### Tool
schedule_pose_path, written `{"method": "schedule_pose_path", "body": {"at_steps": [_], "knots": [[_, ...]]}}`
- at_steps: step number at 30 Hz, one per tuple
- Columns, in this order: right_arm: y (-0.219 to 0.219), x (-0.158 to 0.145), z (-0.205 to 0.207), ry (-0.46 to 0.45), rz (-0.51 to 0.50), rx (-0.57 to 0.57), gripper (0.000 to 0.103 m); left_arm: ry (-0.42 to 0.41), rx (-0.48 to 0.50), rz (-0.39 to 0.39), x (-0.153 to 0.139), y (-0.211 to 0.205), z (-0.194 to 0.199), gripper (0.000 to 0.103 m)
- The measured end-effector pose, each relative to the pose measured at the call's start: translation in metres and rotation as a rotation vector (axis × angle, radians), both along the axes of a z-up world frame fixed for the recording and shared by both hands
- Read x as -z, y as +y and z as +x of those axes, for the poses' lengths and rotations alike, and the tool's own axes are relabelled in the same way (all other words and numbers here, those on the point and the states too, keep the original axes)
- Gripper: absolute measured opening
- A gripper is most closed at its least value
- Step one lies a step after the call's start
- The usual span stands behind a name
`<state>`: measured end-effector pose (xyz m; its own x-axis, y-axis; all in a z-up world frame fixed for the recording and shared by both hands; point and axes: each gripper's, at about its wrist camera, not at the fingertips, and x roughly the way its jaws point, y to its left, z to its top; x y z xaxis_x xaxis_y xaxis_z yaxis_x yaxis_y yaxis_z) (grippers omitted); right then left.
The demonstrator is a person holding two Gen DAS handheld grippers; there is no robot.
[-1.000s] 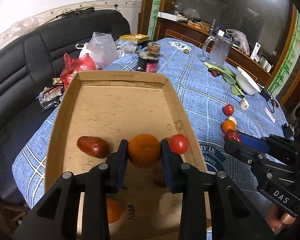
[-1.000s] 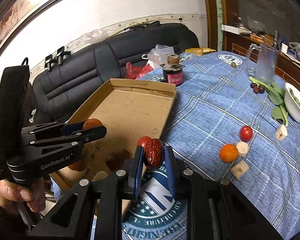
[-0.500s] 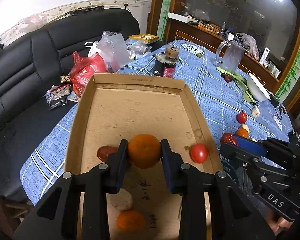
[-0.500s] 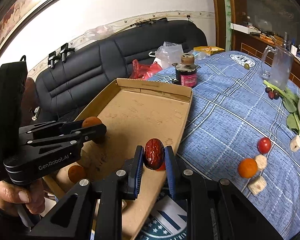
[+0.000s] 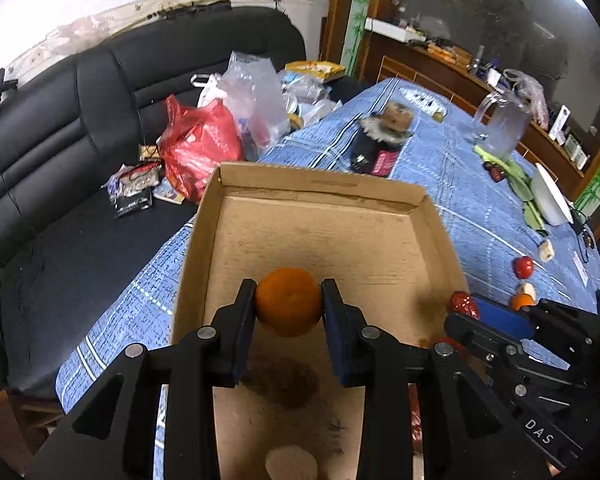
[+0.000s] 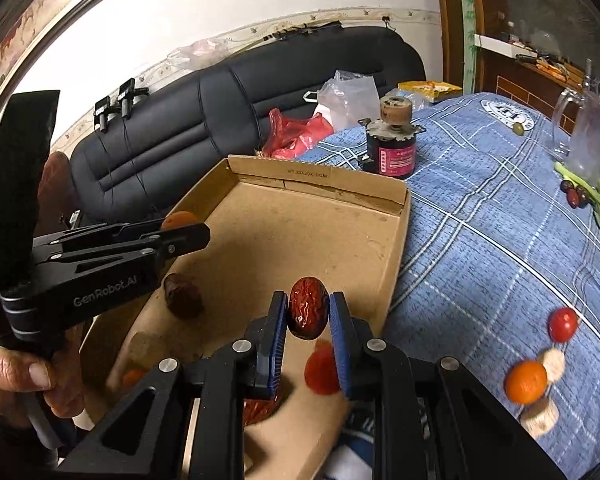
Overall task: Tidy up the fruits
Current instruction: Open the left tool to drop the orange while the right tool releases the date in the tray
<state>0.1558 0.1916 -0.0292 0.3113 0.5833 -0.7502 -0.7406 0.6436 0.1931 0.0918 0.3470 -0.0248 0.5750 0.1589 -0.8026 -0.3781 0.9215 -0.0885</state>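
holding fruit over the box

i have the left gripper [image 5: 288, 308] clamped on an orange [image 5: 287, 301] and the right gripper [image 6: 308, 312] clamped on a red date [image 6: 307, 307], both above the cardboard box [image 6: 320, 184] on the blue-clothed worktop [image 6: 480, 248].

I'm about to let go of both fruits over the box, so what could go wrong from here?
The orange in the left gripper is round and held above the box floor; dropped, it may roll.

The date in the right gripper hangs near the box's right wall, above a tomato; it could hit that or bounce out.
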Motion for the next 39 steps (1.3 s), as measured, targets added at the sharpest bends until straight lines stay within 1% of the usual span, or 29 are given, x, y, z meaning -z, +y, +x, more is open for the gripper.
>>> {"method": "schedule_pose_path", "body": {"at_steps": [4,16,19,21,22,23,24,25,27,34,39], "knots": [[0.01,0.01,0.006,0.003,-0.031,-0.016,0.021,0.037,0.001,-0.001,0.011,0.004,0.01,0.03],[0.027,0.035,0.015,0.011,-0.111,-0.054,0.021,0.115,0.014,-0.007,0.03,0.003,0.023,0.03],[0.03,0.036,0.014,0.014,-0.115,-0.059,0.022,0.131,0.023,0.027,0.029,-0.002,0.025,0.031],[0.029,0.035,0.013,0.013,-0.109,-0.061,0.027,0.137,0.023,0.032,0.029,-0.002,0.024,0.031],[0.028,0.034,0.011,0.01,-0.107,-0.06,0.03,0.137,0.018,0.026,0.028,-0.002,0.023,0.032],[0.027,0.032,0.01,0.0,-0.107,-0.055,0.035,0.134,0.013,0.016,0.027,-0.001,0.021,0.032],[0.023,0.029,0.008,-0.01,-0.105,-0.047,0.04,0.13,0.008,0.012,0.025,0.0,0.019,0.036],[0.021,0.027,0.007,-0.013,-0.1,-0.046,0.042,0.125,0.004,0.013,0.024,0.0,0.017,0.039],[0.014,0.021,0.004,-0.011,-0.083,-0.04,0.042,0.114,-0.006,0.03,0.019,-0.002,0.012,0.05],[-0.016,0.003,-0.01,-0.019,-0.031,-0.012,0.042,0.057,-0.002,0.038,0.001,-0.018,-0.009,0.051],[-0.035,-0.002,-0.02,-0.024,-0.03,0.003,0.043,0.034,0.023,0.037,-0.005,-0.038,-0.019,0.051]]}}
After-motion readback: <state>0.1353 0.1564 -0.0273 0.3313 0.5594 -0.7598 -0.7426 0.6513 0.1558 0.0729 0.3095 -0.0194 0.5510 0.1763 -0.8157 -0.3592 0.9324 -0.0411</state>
